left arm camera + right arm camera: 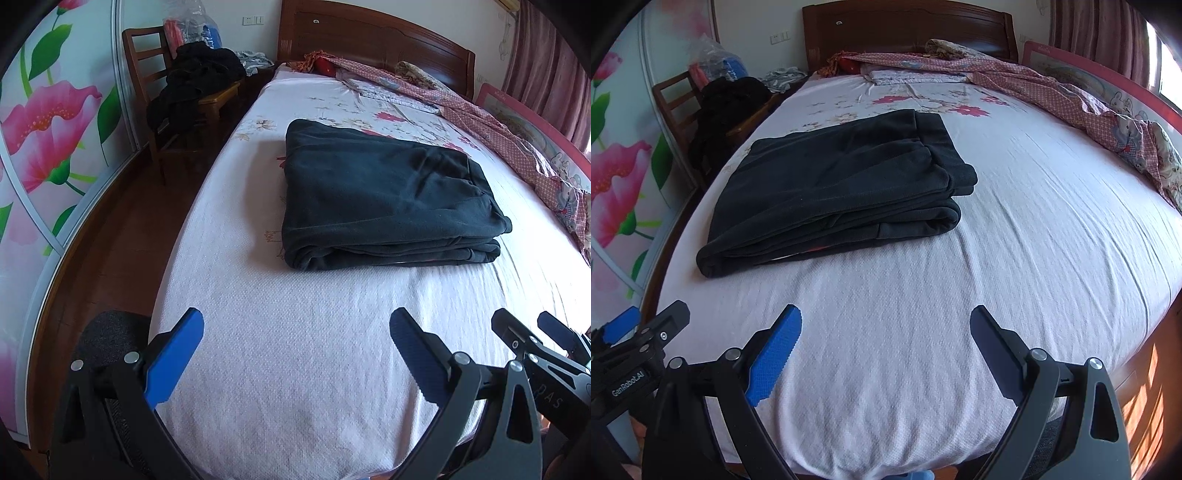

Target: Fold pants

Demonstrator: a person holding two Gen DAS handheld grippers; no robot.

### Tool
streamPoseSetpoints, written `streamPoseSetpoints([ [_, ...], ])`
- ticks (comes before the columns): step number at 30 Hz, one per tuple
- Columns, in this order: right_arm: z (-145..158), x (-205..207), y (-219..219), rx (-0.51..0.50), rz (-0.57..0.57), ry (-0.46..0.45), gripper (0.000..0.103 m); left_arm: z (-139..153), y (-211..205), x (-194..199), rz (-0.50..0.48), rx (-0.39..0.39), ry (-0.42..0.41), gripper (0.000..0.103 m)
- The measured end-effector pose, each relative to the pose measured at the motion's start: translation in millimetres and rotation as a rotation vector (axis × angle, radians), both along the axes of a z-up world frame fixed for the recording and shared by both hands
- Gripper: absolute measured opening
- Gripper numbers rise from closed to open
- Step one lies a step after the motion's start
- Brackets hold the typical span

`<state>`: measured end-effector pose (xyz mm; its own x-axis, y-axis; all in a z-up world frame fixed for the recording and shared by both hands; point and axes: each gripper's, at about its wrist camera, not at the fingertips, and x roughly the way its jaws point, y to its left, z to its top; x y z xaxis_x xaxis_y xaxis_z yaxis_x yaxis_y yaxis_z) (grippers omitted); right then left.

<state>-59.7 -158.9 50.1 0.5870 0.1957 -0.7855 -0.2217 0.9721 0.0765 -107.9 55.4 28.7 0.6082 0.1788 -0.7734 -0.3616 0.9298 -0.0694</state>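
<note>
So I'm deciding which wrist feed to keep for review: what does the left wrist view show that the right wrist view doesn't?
Only the left wrist view shows the whole wooden chair, legs included, and the dark floor beside the bed. Only the right wrist view shows a bright window past the curtain, and sunlit patches low on the right. Both show the folded dark pants lying on the white bed sheet, the headboard, and the left gripper and right gripper, both open and empty.

Folded pants [384, 199] on bed [295, 369], mid-left; chair [155, 74] left of bed; blanket [517, 147] along right edge.
</note>
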Motion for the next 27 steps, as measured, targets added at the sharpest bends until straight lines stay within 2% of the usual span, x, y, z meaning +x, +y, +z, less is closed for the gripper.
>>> streamPoseSetpoints([
  [7, 0.4, 0.0, 0.9, 0.007, 0.005, 0.006, 0.092, -5.7, 2.7, 2.1, 0.008, -0.011, 0.029, 0.101],
  [27, -1.0, 0.2, 1.1, 0.023, 0.01, 0.022, 0.092, -5.7, 3.4, 2.3, 0.002, -0.024, 0.035, 0.101],
])
